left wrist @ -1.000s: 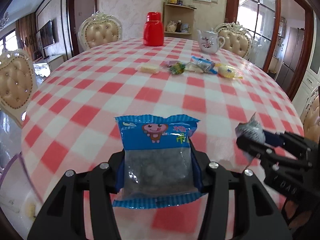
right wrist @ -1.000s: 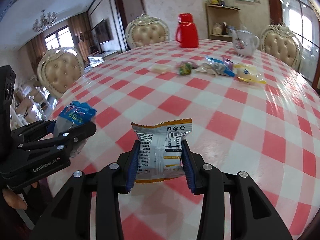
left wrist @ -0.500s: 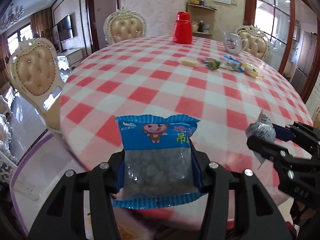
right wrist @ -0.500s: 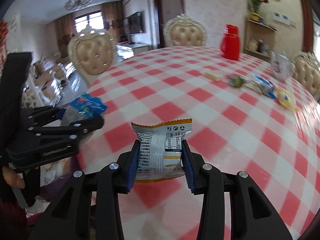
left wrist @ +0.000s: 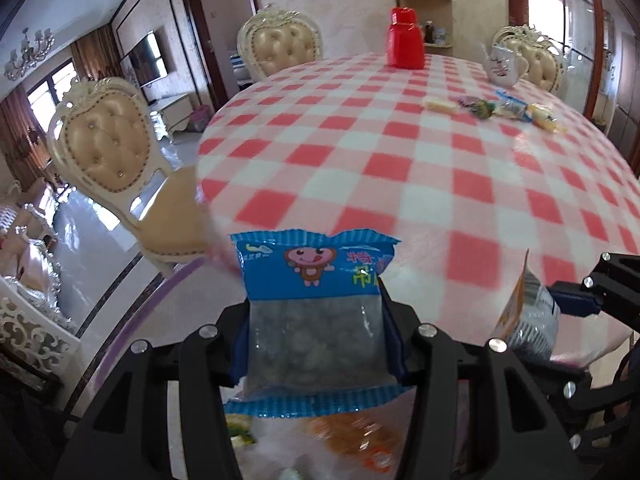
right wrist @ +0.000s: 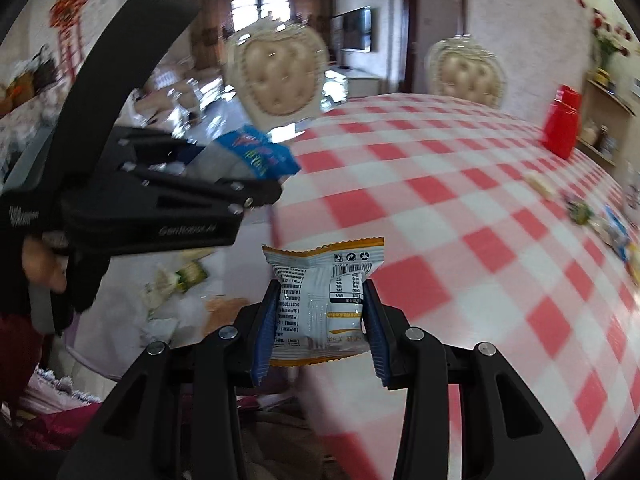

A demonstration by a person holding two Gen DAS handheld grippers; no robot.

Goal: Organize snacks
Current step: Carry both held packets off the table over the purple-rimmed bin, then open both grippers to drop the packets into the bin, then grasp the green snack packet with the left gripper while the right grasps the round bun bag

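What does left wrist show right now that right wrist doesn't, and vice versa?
Only the left wrist view: the white teapot at the table's far side, and the blue snack packet's front with its cartoon print, clamped in the left gripper.

Only the right wrist view: the person's hand on the left gripper's handle, and the white snack packet's printed label, clamped in the right gripper.

Both: the checkered table, the red jug, loose snacks along the far edge, padded chairs, both held packets, and a blurred heap of wrappers below the table edge.

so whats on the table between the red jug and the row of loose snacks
Nothing: in the left wrist view only bare checked cloth lies between the red jug and the loose snacks.
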